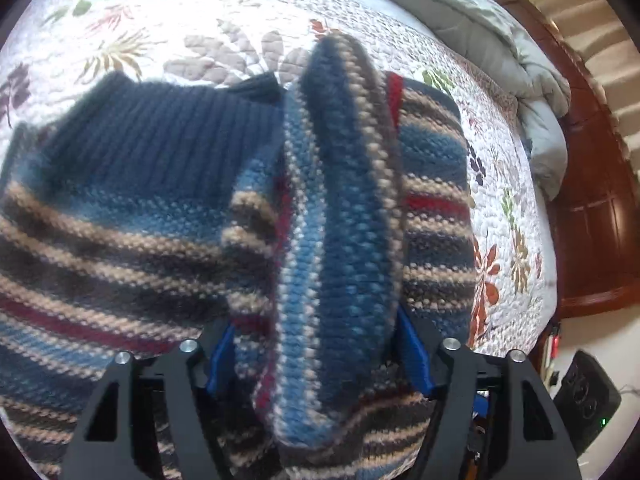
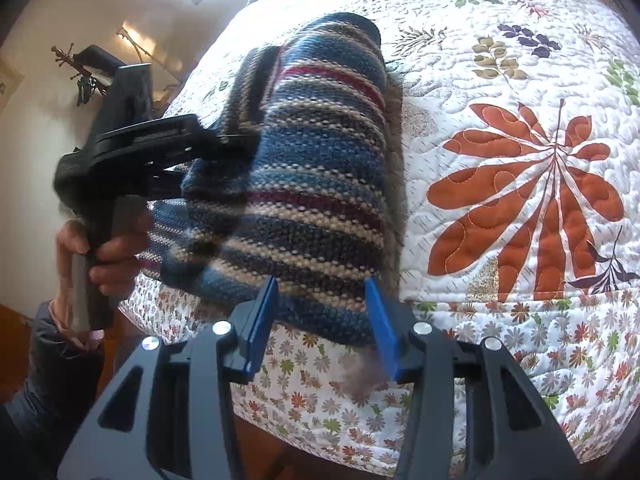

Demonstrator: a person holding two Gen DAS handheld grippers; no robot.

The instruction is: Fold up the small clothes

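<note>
A small striped knit sweater (image 1: 120,208) in blue, tan, grey and red with a navy ribbed collar lies on a floral quilt (image 1: 180,12). A thick fold of it (image 1: 340,240) stands up between the blue pads of my left gripper (image 1: 312,344), which is shut on it. In the right wrist view the left gripper (image 2: 240,142) pinches the sweater's left side. My right gripper (image 2: 322,320) is open, its blue pads either side of the sweater's near edge (image 2: 320,216) at the bed's edge.
A grey duvet (image 1: 500,40) is bunched at the far right of the bed by a dark wooden headboard (image 1: 592,200). A black device (image 1: 588,396) sits on the floor. The quilt's side (image 2: 360,400) hangs down over a wooden floor.
</note>
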